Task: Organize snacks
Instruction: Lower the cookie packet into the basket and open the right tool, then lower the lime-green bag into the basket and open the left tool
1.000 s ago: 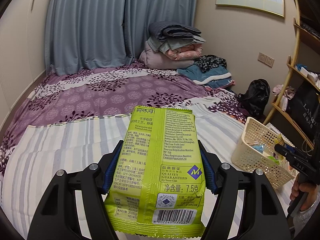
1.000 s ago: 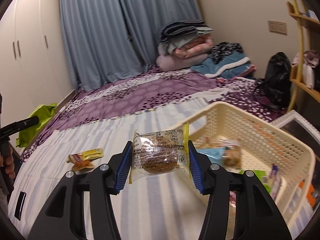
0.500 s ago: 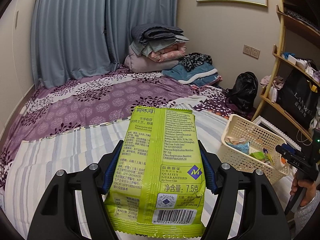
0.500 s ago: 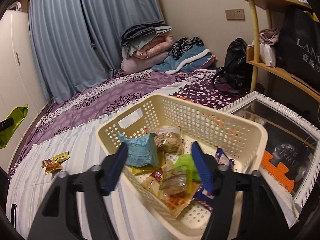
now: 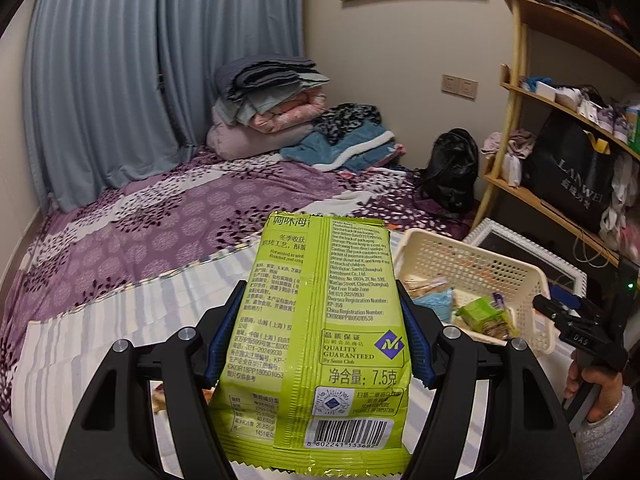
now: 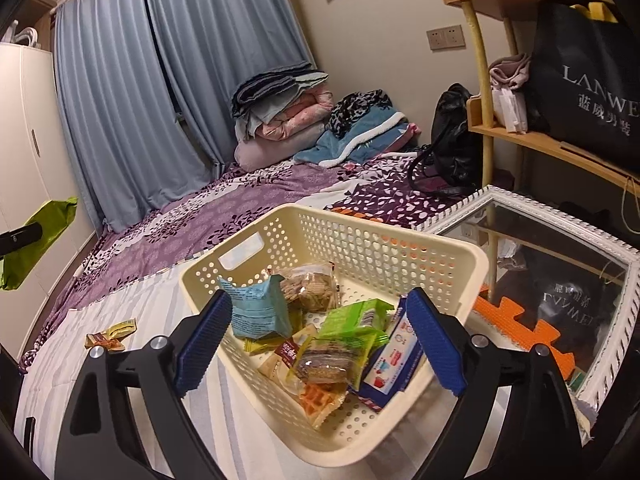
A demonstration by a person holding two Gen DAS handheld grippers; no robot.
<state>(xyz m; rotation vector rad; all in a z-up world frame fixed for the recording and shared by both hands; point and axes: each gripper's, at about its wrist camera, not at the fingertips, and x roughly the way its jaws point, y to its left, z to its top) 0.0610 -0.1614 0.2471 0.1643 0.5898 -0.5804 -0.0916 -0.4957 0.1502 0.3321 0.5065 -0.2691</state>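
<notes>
Seaweed packet point(image 5: 320, 332) first, seen along my left gripper point(image 5: 318, 336): my blue pads point(image 5: 224, 336) pinch the lime-green bag by its two long edges, back label toward the camera, the bag upright and well above the striped sheet point(image 5: 100, 344). The cream basket point(image 5: 472, 258) sits ahead and to my right on the bed, partly hidden behind the packet. The bag is puffy and light, so I judge the grip should stay just as firm as it is; squeezing harder would likely crush what is inside. To do this step well I would carry the packet over the near rim, lower it until its bottom seam is inside the walls, and only then let the pads part.

Through the right wrist camera, my right gripper point(image 6: 320, 340) hangs over the basket's near corner with its fingers spread wide and nothing between them. Below lie a blue pouch point(image 6: 258, 310), a clear-wrapped biscuit point(image 6: 310, 286), a green pack point(image 6: 354, 320) and a blue-and-white box point(image 6: 394, 354), heaped toward the near side. The far side by the handle slot looks barer, so I would aim the packet there. My right hand should clear the rim before the left arrives. One yellow wrapper point(image 6: 110, 334) lies out on the sheet, well apart from the basket; I judge it the next pick for the free gripper.
</notes>
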